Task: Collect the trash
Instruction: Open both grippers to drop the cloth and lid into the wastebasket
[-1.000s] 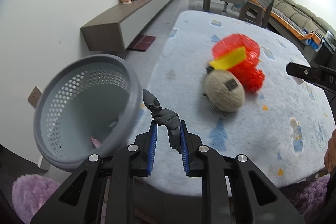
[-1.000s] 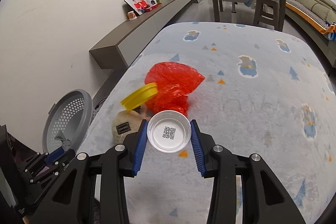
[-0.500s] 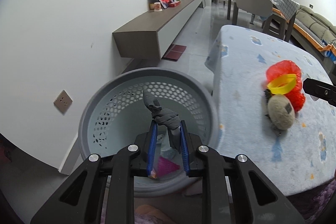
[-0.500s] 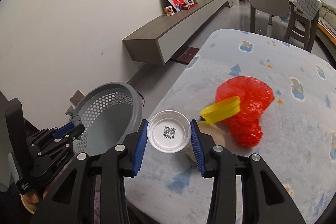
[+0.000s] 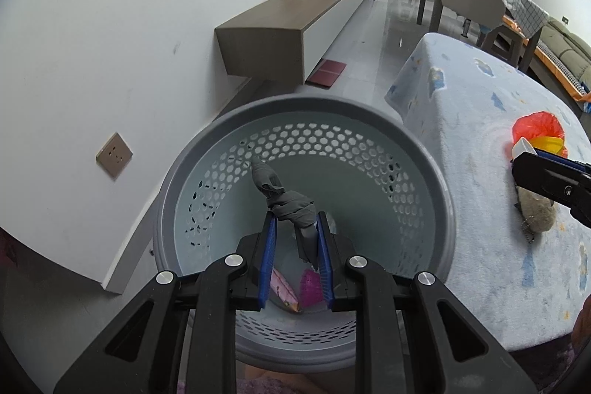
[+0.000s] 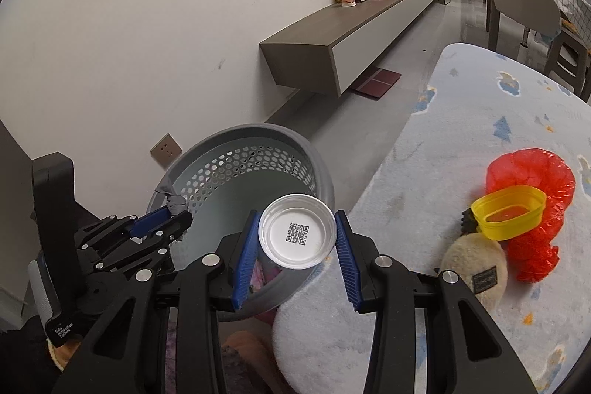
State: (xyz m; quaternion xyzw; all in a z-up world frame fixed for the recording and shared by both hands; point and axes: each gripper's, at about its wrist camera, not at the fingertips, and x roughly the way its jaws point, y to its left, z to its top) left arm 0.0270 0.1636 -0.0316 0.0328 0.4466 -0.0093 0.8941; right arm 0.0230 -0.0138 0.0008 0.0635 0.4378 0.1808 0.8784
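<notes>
**Two pieces of trash poised at the basket**

The left gripper (image 5: pixel 295 239) pinches a twisted grey wad (image 5: pixel 286 200), probably a knotted bag or rag, between its blue pads. The wad stands up past the fingertips, directly over the mouth of the grey perforated laundry-style basket (image 5: pixel 424 168), which fills the view beneath this claw. That placement makes sense: if the jaws let go, the wad should fall straight in.

The right gripper (image 6: pixel 295 237) clamps a white round plastic lid (image 6: pixel 297 235) by its rim, QR code facing up. It hangs over the near lip of the basket (image 6: pixel 258 139), where the basket meets the table edge, so I judge it needs to go a little further over before release. Gripping by the rim keeps the flat lid steady.

Count: two grippers, each loaded with one piece. One basket, with at least two pinkish scraps (image 5: pixel 308 288) on its floor, below the left claw. To the right of the right claw, on the pale blue tablecloth (image 6: pixel 480 120), wait one red plastic bag (image 6: pixel 532 172), one yellow lid (image 6: pixel 509 209) resting against it, and one beige fuzzy pouch (image 6: pixel 476 264) just beside them.
</notes>
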